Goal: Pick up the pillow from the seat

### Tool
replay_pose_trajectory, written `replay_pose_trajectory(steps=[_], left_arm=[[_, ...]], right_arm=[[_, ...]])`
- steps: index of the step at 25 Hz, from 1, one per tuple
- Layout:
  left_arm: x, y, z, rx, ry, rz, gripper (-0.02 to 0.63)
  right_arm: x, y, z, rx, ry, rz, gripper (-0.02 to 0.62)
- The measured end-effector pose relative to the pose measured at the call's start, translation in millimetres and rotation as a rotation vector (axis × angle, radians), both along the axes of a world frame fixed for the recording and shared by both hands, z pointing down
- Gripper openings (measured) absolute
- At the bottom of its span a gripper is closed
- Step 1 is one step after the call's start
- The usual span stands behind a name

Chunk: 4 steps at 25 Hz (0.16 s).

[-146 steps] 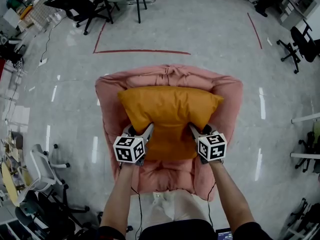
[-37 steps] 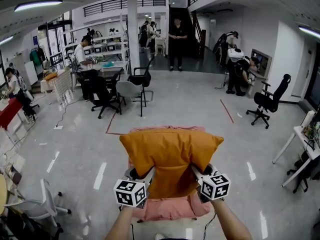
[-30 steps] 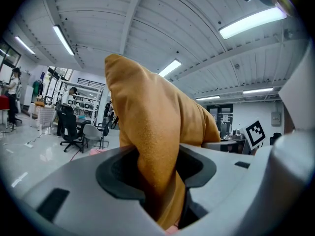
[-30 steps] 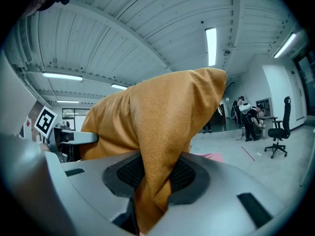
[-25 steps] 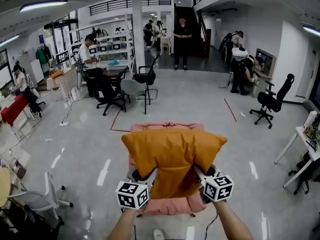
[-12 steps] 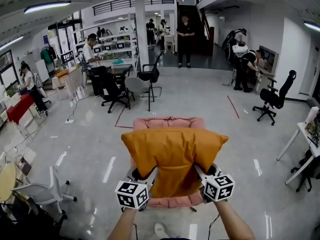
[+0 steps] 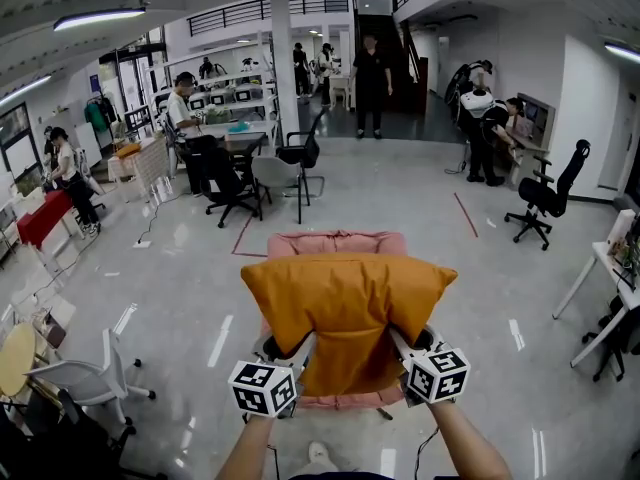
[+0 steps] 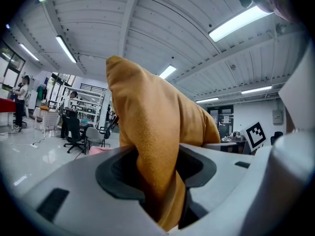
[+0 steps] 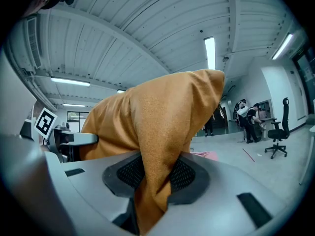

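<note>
The orange pillow [image 7: 345, 308] hangs in the air in front of the pink seat [image 7: 335, 242], hiding its middle. Only the seat's back edge shows above the pillow and its front edge below. The left gripper [image 7: 288, 352] pinches a fold of fabric at the pillow's lower left corner. The right gripper [image 7: 400, 344] pinches the lower right corner, and each one's jaws are narrowed onto the cloth.

Matt cloth pillow [image 7: 345, 303], glossy floor [image 7: 400, 193]

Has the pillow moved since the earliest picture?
Yes. The pillow lay inside the chair; now it is lifted out of it, nearer the person.
</note>
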State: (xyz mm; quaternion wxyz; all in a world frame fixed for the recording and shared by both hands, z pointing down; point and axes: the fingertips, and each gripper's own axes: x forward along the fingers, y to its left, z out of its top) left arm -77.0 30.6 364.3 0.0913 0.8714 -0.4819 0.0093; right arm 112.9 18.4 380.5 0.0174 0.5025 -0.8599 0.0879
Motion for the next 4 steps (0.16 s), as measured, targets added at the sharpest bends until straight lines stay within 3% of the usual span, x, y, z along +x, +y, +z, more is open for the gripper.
replay_pose_trajectory(steps=[4], left_arm=[[4.4, 7.4, -2.7, 0.012, -0.001, -0.002, 0.209]], right_arm=[[4.4, 8.2, -2.2, 0.008, -0.005, 0.003, 0.127]])
